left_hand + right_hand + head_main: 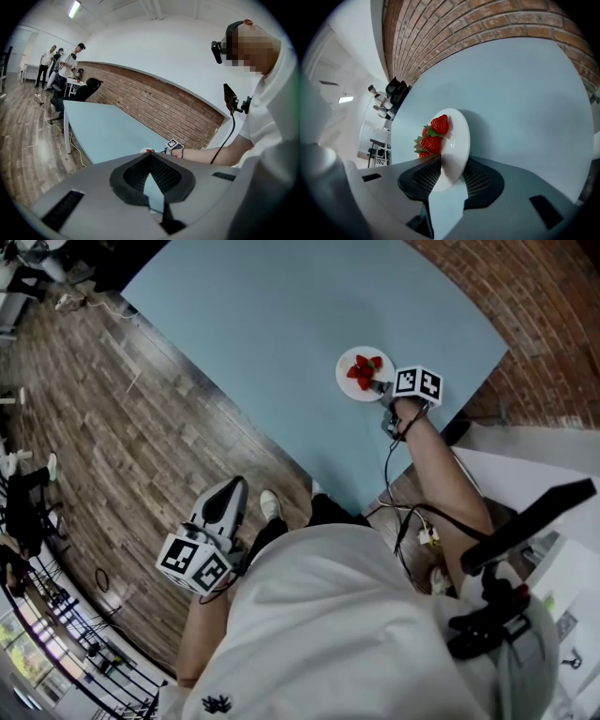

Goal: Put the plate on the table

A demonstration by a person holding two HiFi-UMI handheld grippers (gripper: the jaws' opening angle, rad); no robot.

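A small white plate point(348, 386) with strawberries point(364, 371) lies flat on the light blue table point(281, 334), near its right edge. My right gripper point(380, 388) reaches the plate's near rim. In the right gripper view the plate point(458, 140) and its strawberries point(433, 138) fill the middle. The rim sits between the jaws of the right gripper point(451, 164), which stand apart around it without squeezing. My left gripper point(228, 498) hangs low over the wooden floor, away from the table. Its tips point(150, 156) meet, and nothing is held between them.
A brick wall point(544, 296) runs behind the table's far and right sides. Wooden floor point(112, 427) lies to the left. Cables point(403, 512) trail from my right arm. Several people point(61, 65) stand at a desk beyond the table's far end.
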